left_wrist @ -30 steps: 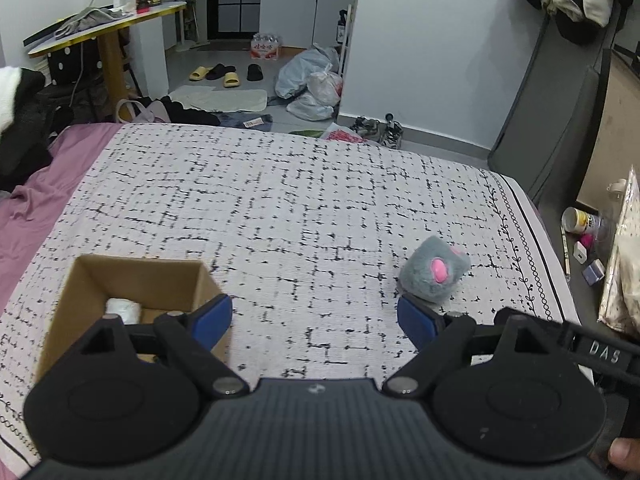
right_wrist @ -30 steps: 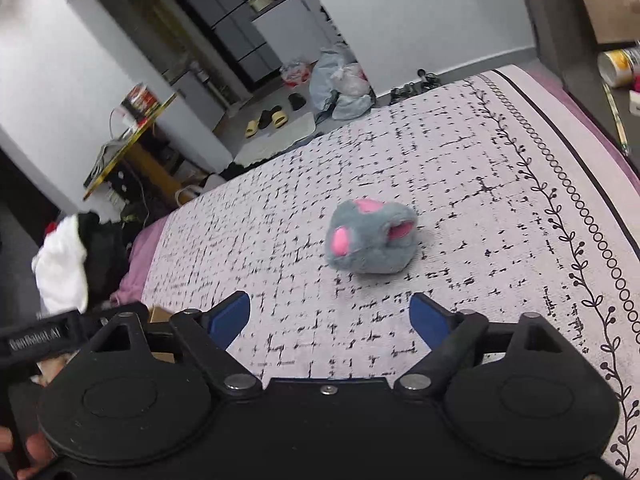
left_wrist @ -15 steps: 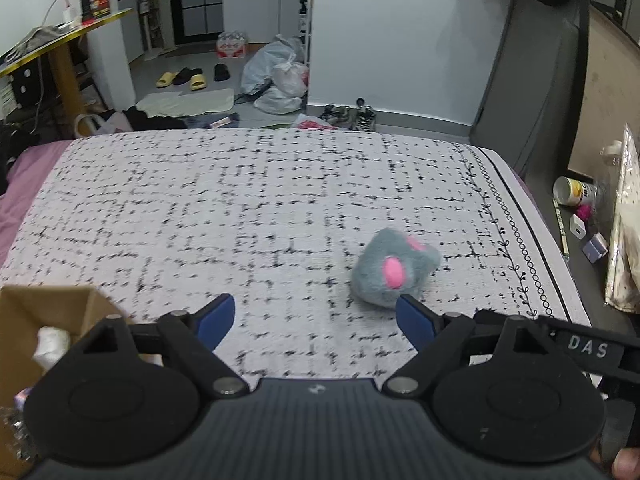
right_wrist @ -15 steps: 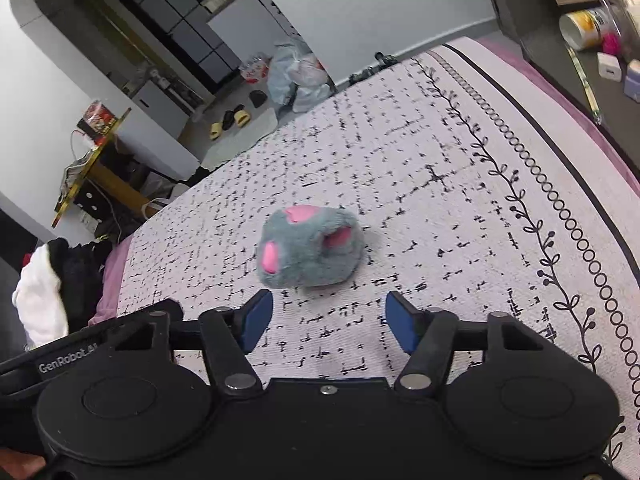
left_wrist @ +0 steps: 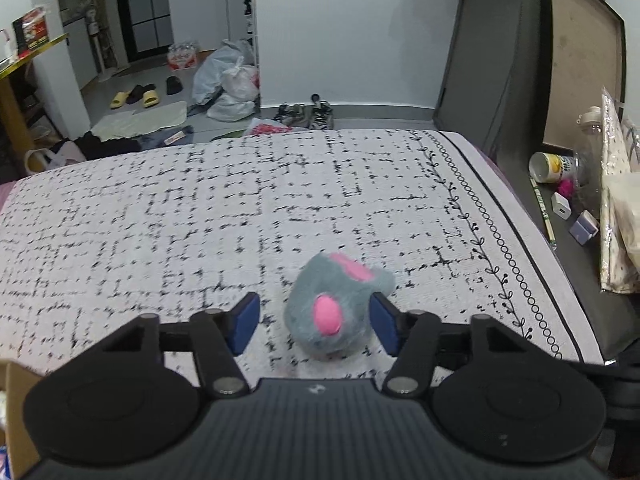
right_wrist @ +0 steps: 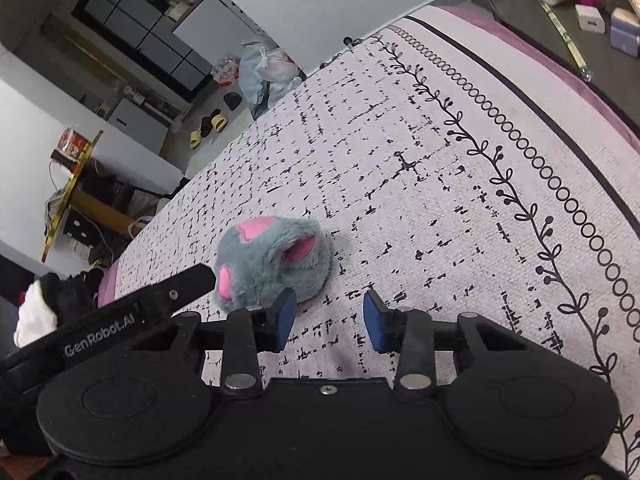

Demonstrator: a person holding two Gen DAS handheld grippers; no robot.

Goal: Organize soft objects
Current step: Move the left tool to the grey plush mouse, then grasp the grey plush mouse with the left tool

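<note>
A grey plush toy [left_wrist: 334, 304] with pink patches lies on the black-and-white patterned bedspread [left_wrist: 200, 208]. My left gripper [left_wrist: 316, 322] is open and the toy sits between its blue pads, against the right pad [left_wrist: 386, 322]. In the right wrist view the toy [right_wrist: 272, 260] lies just ahead and left of my right gripper [right_wrist: 330, 320], which is open and empty, its jaws narrowed. The left gripper's finger [right_wrist: 176, 292] reaches the toy's left side there.
A cardboard box corner [left_wrist: 16, 408] shows at the lower left. A dark side table [left_wrist: 568, 216] with a can, small boxes and bags stands right of the bed. Shoes, bags and a mat lie on the floor beyond the bed.
My left gripper moved right, away from the box, and came around the plush toy, its jaws narrowing. My right gripper's jaws narrowed and it shifted right of the toy.
</note>
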